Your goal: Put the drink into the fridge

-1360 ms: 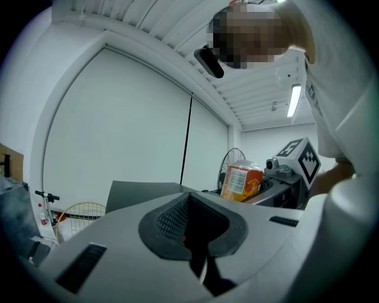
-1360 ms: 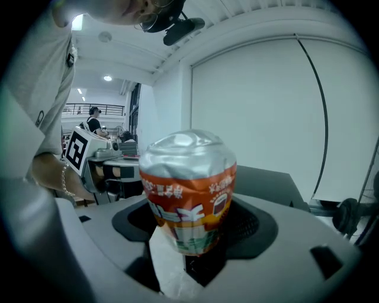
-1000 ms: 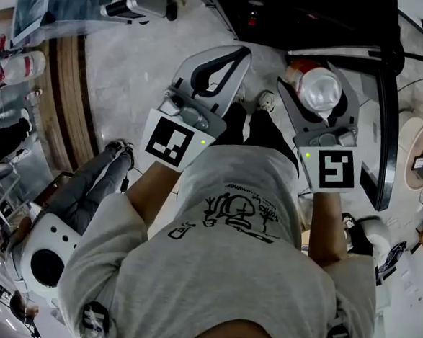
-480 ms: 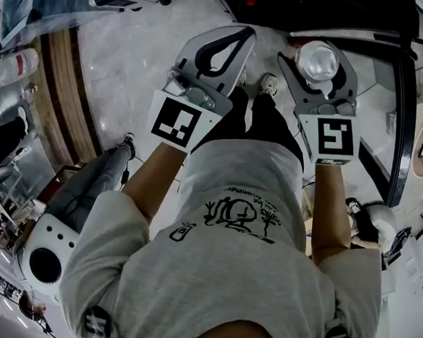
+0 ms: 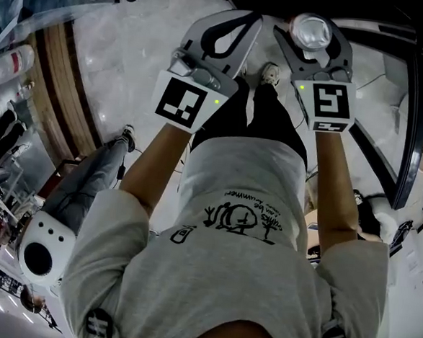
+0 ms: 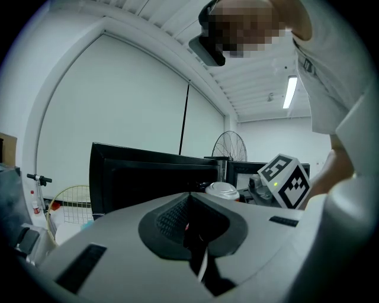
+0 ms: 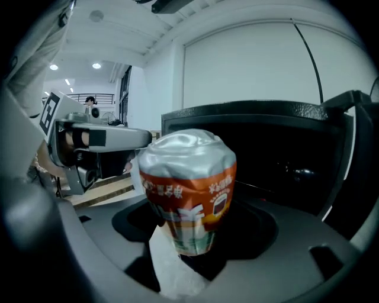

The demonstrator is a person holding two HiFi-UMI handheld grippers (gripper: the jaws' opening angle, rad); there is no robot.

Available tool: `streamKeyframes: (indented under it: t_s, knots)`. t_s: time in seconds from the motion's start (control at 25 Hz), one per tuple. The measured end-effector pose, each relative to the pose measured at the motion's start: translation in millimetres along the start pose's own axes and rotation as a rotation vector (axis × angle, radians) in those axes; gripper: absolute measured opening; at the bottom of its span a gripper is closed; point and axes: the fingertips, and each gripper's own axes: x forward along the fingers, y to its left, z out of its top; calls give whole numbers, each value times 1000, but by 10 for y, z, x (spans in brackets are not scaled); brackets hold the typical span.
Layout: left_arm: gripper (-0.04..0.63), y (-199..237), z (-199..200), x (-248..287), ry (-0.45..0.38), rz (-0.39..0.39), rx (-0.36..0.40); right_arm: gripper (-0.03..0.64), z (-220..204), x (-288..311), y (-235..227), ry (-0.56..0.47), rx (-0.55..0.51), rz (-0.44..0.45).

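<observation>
The drink [image 7: 188,188] is a cup with an orange printed band and a crinkled silver foil lid. My right gripper [image 7: 190,239] is shut on it and holds it upright; from the head view I see its lid [image 5: 311,31] between the jaws of the right gripper [image 5: 312,26]. Just ahead of the cup stands the black fridge [image 7: 296,148], its dark inside open and its door edge [image 7: 358,118] at the right. My left gripper [image 5: 241,19] is beside it, shut with nothing in it; its jaws meet in the left gripper view [image 6: 190,204].
Another person's grey-trousered legs [image 5: 87,185] stand at my left beside a white round machine [image 5: 39,254]. My own feet [image 5: 270,75] are on the pale floor below the grippers. A standing fan [image 6: 230,145] rises behind the black cabinet [image 6: 148,177].
Both grippers have moved up the head view toward the black fridge, the right one carrying the cup. The jaws keep the same stance.
</observation>
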Motion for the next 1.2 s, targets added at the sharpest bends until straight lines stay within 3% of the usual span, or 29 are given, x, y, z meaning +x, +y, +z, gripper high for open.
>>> streamKeyframes:
  t_s: [0.4, 1.2]
  knots:
    - [20, 152, -63, 75, -22, 16, 18, 334, -184, 518, -189, 5, -5, -27]
    - [20, 222, -237, 112, 20, -2, 18, 334, -876, 1908, -791, 57, 34, -83]
